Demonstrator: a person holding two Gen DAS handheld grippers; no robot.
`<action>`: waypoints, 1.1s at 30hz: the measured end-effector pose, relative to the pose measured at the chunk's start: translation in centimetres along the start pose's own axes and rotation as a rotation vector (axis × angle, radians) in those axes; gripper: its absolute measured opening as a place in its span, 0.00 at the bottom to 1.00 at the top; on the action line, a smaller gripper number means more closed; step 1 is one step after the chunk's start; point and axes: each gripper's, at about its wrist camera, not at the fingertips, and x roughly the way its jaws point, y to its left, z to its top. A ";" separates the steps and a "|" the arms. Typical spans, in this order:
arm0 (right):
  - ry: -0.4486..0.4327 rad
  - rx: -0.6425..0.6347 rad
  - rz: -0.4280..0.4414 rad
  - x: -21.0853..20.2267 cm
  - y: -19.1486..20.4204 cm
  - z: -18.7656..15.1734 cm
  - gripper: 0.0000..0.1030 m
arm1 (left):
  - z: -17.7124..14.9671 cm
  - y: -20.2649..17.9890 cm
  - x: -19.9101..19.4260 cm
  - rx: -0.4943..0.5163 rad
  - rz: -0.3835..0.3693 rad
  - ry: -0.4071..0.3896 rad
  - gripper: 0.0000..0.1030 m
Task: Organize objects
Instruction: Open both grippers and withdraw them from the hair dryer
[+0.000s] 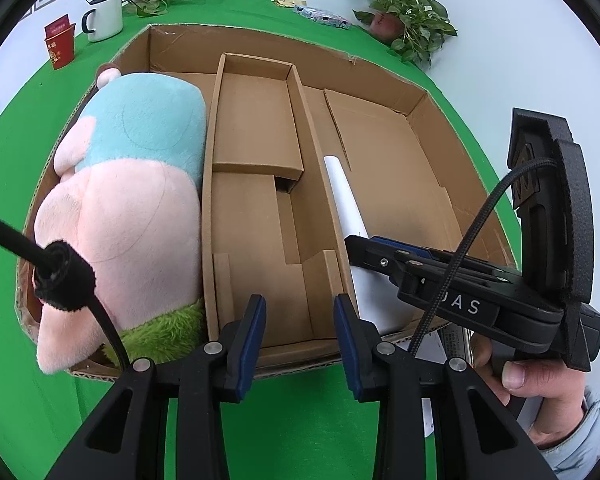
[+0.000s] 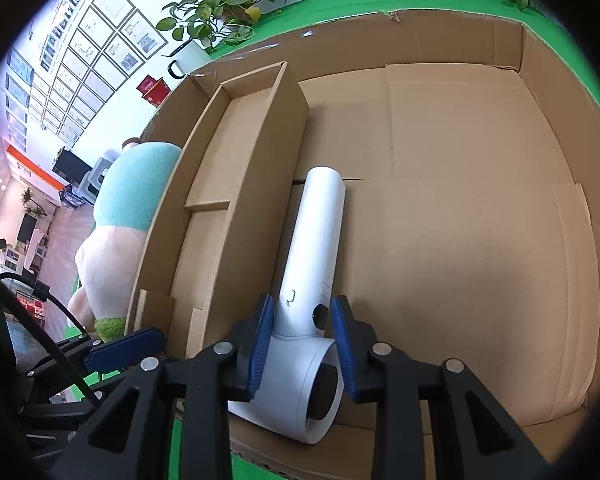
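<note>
Right gripper [image 2: 300, 344] is clamping the white hair dryer [image 2: 314, 240] at its neck, resting it in the cardboard box's [image 2: 540, 160] wide right bay, just beside the divider tray [image 1: 256, 184] | left gripper [image 1: 300, 340] is hovering apart, empty | step: placing dryer | next: likely release and withdraw | plush toy [image 1: 140, 184] is filling the left bay

The cardboard box [image 1: 420, 92] is viewed steeply downward, close, from both wrists; its insert [image 2: 236, 152] and plush toy [image 1: 132, 200] are shared
</note>
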 end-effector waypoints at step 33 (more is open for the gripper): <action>-0.600 -0.254 -0.351 -12.5 3.1 -17.4 1.00 | -14.1 -7.7 -12.5 0.102 0.334 -0.591 0.99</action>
